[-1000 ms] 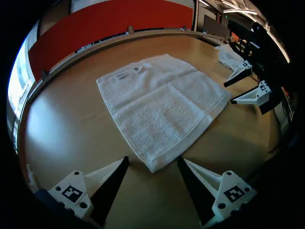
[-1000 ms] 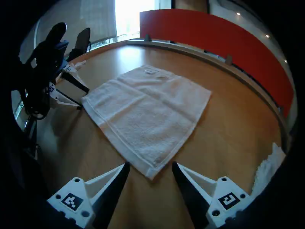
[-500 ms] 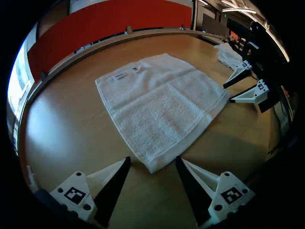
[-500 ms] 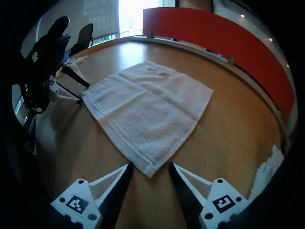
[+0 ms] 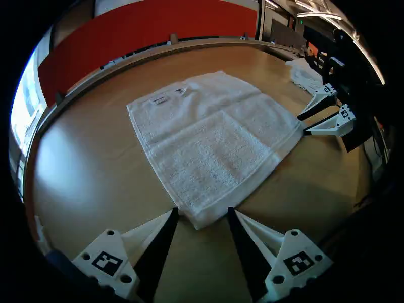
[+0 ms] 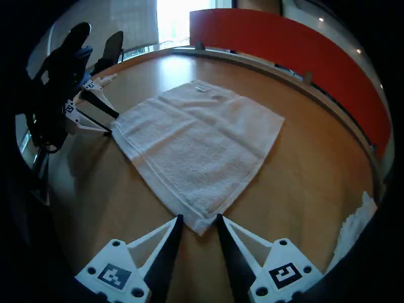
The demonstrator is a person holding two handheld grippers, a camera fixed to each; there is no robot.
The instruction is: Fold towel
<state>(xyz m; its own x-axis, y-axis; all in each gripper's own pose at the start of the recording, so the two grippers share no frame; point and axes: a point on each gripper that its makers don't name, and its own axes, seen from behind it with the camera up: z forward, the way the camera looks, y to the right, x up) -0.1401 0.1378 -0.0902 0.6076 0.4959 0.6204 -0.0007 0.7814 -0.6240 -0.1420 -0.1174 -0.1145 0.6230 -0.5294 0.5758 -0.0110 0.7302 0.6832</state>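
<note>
Here's the white towel lying flat on the wooden table, turned like a diamond, its sewn tags up by the far edge. The left gripper sits low with one corner poking right between its fingers. The jaws are fairly narrow but not pressing, with a sliver of table showing on either side of the cloth. In the right gripper view it's the same story at the neighbouring corner: the right gripper straddles the tip with an even tighter gap and no clear pinch yet. Each claw shows in the other's camera too, parked at its corner along the shared edge. To do this well, I'd say push each set of fingers a touch deeper so they bite behind the hem rather than on the very tip, keep the lower finger skimming the wood to get under the fabric, then close both together. Lift evenly and carry that edge toward the tagged side, or the fold will skew. A second white cloth lies well apart, no bother.
</note>
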